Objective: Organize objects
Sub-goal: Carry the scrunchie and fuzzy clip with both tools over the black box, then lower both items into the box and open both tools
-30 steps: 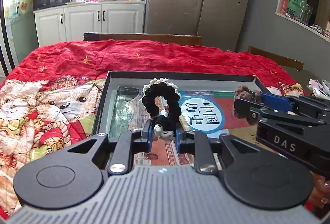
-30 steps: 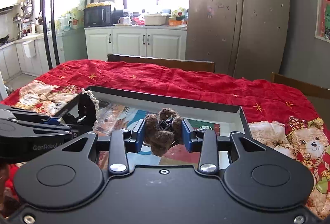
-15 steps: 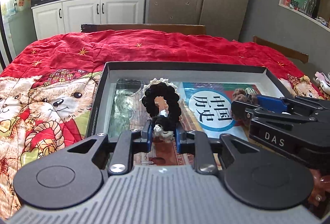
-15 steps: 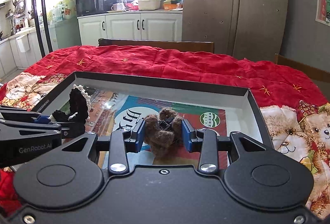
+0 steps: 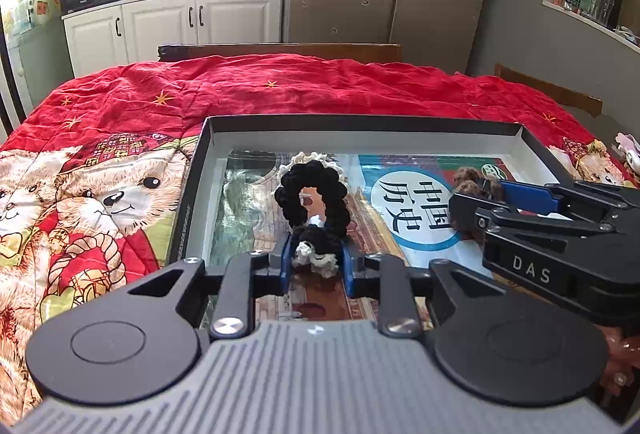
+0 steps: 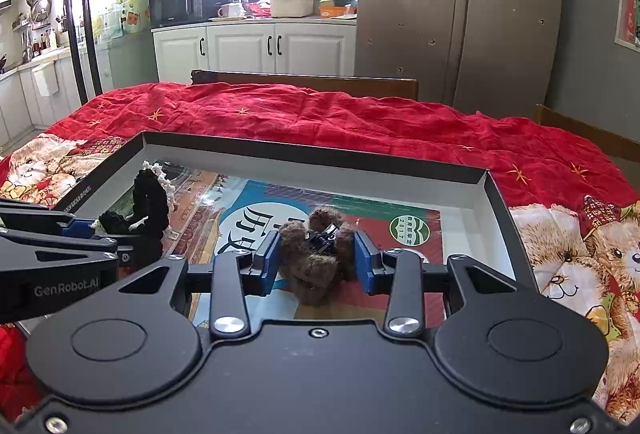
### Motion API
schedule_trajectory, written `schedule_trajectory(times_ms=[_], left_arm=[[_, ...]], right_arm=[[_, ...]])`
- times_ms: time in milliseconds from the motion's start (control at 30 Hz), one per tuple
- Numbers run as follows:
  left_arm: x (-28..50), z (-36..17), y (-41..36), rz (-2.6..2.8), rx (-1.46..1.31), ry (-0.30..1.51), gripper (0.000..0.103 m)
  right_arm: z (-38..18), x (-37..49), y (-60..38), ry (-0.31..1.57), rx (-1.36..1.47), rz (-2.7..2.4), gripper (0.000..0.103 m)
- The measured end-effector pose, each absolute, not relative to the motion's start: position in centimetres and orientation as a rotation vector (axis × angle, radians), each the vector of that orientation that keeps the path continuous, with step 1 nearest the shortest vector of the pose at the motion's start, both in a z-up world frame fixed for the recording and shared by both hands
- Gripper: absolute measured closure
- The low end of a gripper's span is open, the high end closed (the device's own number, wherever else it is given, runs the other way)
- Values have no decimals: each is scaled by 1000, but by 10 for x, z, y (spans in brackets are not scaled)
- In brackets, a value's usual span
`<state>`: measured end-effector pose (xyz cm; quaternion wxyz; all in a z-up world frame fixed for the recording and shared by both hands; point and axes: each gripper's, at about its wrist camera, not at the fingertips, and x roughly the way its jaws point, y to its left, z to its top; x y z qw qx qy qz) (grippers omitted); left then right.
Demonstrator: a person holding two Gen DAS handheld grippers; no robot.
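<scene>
A shallow black box (image 5: 362, 121) with white inner walls and a printed sheet on its floor lies on the red cloth; it also shows in the right wrist view (image 6: 312, 158). My left gripper (image 5: 315, 261) is shut on a black scrunchie with white trim (image 5: 312, 194), held upright over the box's left part. My right gripper (image 6: 316, 262) is shut on a brown fuzzy hair clip (image 6: 316, 254) over the box's middle. The right gripper (image 5: 476, 200) shows at the right of the left wrist view. The left gripper (image 6: 124, 234) and the scrunchie (image 6: 150, 200) show at the left of the right wrist view.
A red cloth with teddy-bear prints (image 5: 96, 194) covers the table. Wooden chair backs (image 6: 304, 80) stand at the far edge. White cabinets (image 6: 256, 46) and a fridge (image 6: 460, 14) stand behind. Small items (image 5: 628, 150) lie at the far right.
Both grippers have moved forward and lower over the box, each still holding its item. The box looks nearer and larger in both views.
</scene>
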<state>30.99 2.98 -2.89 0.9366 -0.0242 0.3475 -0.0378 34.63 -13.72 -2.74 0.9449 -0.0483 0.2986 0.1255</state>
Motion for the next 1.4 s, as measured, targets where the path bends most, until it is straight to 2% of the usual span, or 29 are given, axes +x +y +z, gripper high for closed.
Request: schedule_trajectory(times_ms=[67, 400, 467, 900, 1400], left_arm=[[310, -29, 29, -73, -46, 708, 55], [310, -29, 28, -70, -35, 708, 54], [310, -29, 28, -68, -36, 708, 51], [305, -23, 25, -14, 22, 670, 33], [283, -3, 26, 24, 43, 620, 20]], right_arm=[[-28, 346, -138, 608, -99, 256, 64], [-28, 347, -136, 616, -104, 255, 57], [-27, 346, -136, 615, -104, 254, 55], [-22, 338, -138, 561, -108, 251, 28], [0, 316, -145, 517, -100, 249, 22]])
